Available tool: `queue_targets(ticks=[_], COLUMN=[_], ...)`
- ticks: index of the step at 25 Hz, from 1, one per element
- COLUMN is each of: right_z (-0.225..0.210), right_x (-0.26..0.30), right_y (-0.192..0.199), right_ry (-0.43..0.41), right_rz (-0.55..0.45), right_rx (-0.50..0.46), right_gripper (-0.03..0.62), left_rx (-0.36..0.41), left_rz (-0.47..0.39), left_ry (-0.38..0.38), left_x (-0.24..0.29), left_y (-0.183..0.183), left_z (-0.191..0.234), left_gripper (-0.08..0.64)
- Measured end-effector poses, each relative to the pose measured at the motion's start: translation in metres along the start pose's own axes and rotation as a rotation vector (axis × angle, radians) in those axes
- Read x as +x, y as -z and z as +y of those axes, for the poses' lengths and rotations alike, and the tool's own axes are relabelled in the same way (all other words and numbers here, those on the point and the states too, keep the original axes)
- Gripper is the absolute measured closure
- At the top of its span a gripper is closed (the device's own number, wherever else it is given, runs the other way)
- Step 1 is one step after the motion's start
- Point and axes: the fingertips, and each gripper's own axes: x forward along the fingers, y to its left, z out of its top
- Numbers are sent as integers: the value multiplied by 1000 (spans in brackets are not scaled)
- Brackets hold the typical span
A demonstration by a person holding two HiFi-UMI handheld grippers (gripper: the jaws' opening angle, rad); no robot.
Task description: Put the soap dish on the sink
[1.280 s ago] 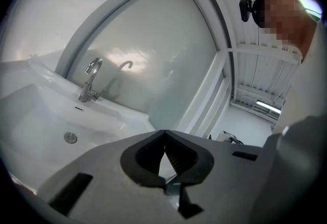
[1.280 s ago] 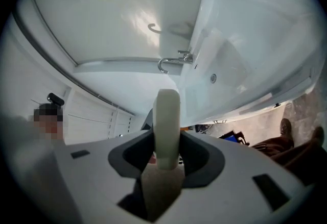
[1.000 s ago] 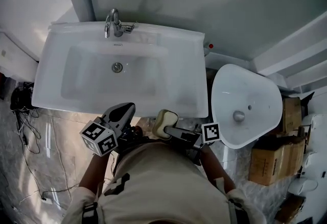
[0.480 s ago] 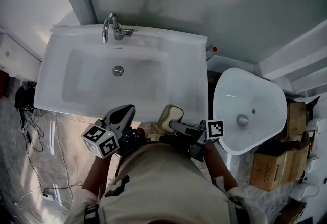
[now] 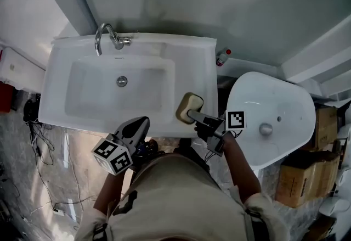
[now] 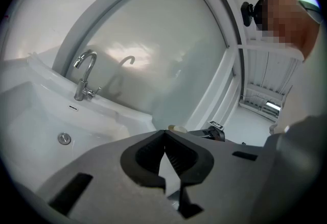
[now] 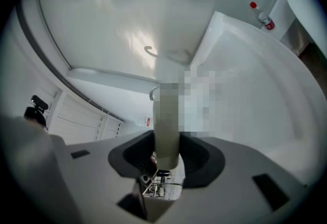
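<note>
Now the right gripper [image 5: 193,116] clasps the beige soap dish [image 5: 188,107] edgewise between its jaws, just right of the frame's centre. The dish is over the right-hand rim of the white sink [image 5: 192,69]; whether it touches I cannot tell. Lower left of centre, the left gripper [image 5: 140,123] hangs at the sink's front edge, jaws pressed together on nothing.

**Camera placement**

The head view looked steeply down on the sink [image 5: 192,69] from above. Each gripper view sat close behind its own jaws, facing the sink and wall [image 5: 247,4]. Head and left gripper views shared the tap [image 5: 104,37].
</note>
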Motion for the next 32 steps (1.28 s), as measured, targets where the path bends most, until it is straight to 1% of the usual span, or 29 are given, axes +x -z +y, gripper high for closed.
queue_targets(ticks=[4, 8, 10, 13, 14, 21, 24, 28, 30, 32], right_z=[-2, 2, 2, -5, -8, -20, -28, -46, -56, -63], right_x=[0, 8, 12, 19, 22, 36, 39, 43, 47, 52], right_y=[-19, -29, -33, -40, -43, -59, -64, -70, -74, -78], right_ry=[5, -36, -36, -1, 7, 20, 51, 120, 143, 146], right_rz=[2, 29, 43, 69, 75, 91, 99, 116, 119, 116], right_rx=[19, 33, 22, -17, -17, 32, 28, 18, 35, 52], right_gripper=[430, 430, 430, 430, 430, 430, 430, 430, 430, 430], left_rx=[1, -8, -15, -23, -27, -45, -47, -45, -46, -44], left_rz=[-8, -16, -18, -23, -26, -39, -44, -41, -35, -27], left_ry=[-19, -48, -58, -66, -67, -78, -89, -93, -90, -86], left_x=[4, 3, 1, -2, -3, -11, -15, -16, -13, -10], left_y=[-2, -1, 0, 1, 2, 3, 0, -2, -3, -4], left_z=[-4, 1, 3, 8, 10, 20, 26, 31, 33, 33], left_gripper=[541, 541, 541, 541, 541, 541, 541, 541, 541, 541])
